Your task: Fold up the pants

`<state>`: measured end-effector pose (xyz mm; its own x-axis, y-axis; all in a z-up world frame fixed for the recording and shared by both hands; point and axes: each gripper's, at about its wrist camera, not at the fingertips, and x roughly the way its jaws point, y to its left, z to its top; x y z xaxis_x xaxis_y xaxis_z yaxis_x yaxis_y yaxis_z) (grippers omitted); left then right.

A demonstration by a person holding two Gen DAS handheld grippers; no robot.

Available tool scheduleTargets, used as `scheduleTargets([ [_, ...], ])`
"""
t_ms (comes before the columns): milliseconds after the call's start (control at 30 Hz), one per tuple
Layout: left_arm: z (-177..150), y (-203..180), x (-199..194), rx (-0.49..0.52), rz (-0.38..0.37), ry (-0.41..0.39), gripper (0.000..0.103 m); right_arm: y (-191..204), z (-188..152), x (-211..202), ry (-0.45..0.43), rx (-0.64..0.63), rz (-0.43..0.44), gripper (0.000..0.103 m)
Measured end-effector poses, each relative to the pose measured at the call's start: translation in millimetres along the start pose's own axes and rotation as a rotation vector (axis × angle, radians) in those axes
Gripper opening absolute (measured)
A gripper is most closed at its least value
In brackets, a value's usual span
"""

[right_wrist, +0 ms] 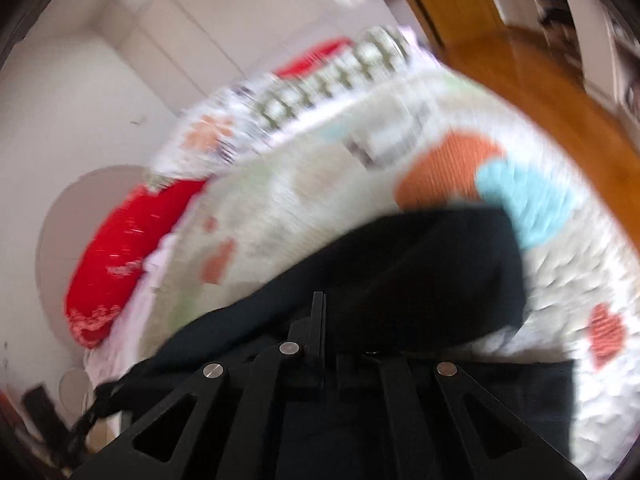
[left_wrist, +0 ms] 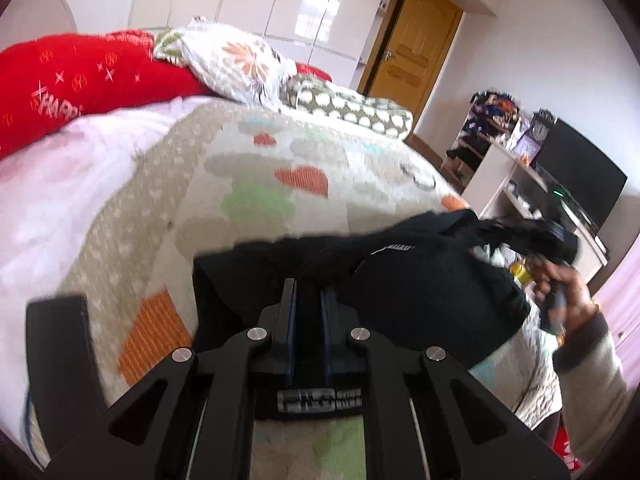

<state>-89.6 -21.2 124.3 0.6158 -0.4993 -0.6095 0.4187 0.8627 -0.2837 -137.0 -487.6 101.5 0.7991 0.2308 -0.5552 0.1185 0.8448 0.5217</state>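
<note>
We are in a bedroom with white wardrobes, a wooden door (left_wrist: 416, 48) and a bed (left_wrist: 248, 168) under a quilt of hearts and coloured patches; a red pillow (left_wrist: 80, 80) lies at the head. Left wrist view: the black pants (left_wrist: 420, 280) lie bunched on the near part of the quilt. The left tool (left_wrist: 308, 300) has its jaws drawn together on a fold of the dark cloth, pinching it. At the right edge a hand (left_wrist: 560, 284) carries the other tool at the far end of the garment. Right wrist view, heavily blurred: the pants (right_wrist: 400, 272) spread across the quilt (right_wrist: 320, 200) just ahead of the right tool (right_wrist: 320, 312), whose jaws are together; black cloth runs under and around them, but we cannot tell whether any is caught between. Judgement: both ends are being taken up, an early fold. The next move calls for a sure hold at each end, then lifting and laying one half over the other, edges matched.
</note>
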Motion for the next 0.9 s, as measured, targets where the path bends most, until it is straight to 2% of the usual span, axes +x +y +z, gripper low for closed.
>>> scheduleTargets([
  [133, 7.0, 3.7, -17.8, -0.002, -0.014, -0.062, 0.008, 8.7, -26.7, -70.0, -0.044, -0.078, 0.008, 0.002],
  [200, -0.5, 7.7, -19.6, -0.005, -0.008, -0.061, 0.008, 1.9, -45.3, -83.2, -0.026, -0.068, 0.000, 0.002],
  [267, -14.1, 15.7, -12.2, -0.019, 0.002, -0.024, 0.008, -7.2, -73.8, -72.8, 0.075, -0.070, -0.026, 0.002],
  [333, -30.0, 25.3, 0.3, -0.046, 0.033, 0.035, 0.013, -13.5, -101.8, -47.9, 0.191, -0.097, -0.108, 0.007],
  [367, -37.7, 29.2, 6.8, -0.053, 0.045, 0.062, 0.019, -16.2, -109.8, -40.0, 0.225, -0.108, -0.132, 0.008],
  [433, -44.5, 33.4, 7.5, -0.071, 0.057, 0.061, 0.032, -19.4, -119.6, -34.6, 0.250, -0.110, -0.153, 0.008],
  [467, -44.9, 34.9, 3.7, -0.080, 0.071, 0.056, 0.045, -20.1, -118.5, -38.1, 0.246, -0.095, -0.139, 0.010],
  [500, -43.8, 35.9, -1.4, -0.084, 0.084, 0.053, 0.055, -20.0, -115.6, -42.2, 0.246, -0.079, -0.120, 0.020],
  [533, -42.5, 36.7, -6.4, -0.085, 0.087, 0.048, 0.058, -17.8, -110.9, -47.1, 0.244, -0.075, -0.101, 0.038],
  [600, -38.7, 37.2, -17.8, -0.086, 0.099, 0.032, 0.064, -5.8, -103.6, -60.9, 0.231, -0.118, -0.096, 0.059],
  [700, -31.6, 39.5, -36.3, -0.111, 0.136, -0.035, 0.072, 13.9, -94.7, -77.0, 0.207, -0.161, -0.016, 0.061],
  [767, -26.6, 44.0, -46.0, -0.145, 0.115, -0.072, 0.078, 28.6, -90.2, -77.0, 0.195, -0.179, 0.036, 0.069],
  [800, -24.7, 43.8, -47.9, -0.152, 0.106, -0.079, 0.081, 38.8, -88.0, -70.3, 0.196, -0.210, 0.037, 0.072],
  [900, -20.5, 37.9, -43.9, -0.129, 0.104, -0.069, 0.082, 62.4, -83.9, -42.4, 0.201, -0.295, 0.003, 0.072],
])
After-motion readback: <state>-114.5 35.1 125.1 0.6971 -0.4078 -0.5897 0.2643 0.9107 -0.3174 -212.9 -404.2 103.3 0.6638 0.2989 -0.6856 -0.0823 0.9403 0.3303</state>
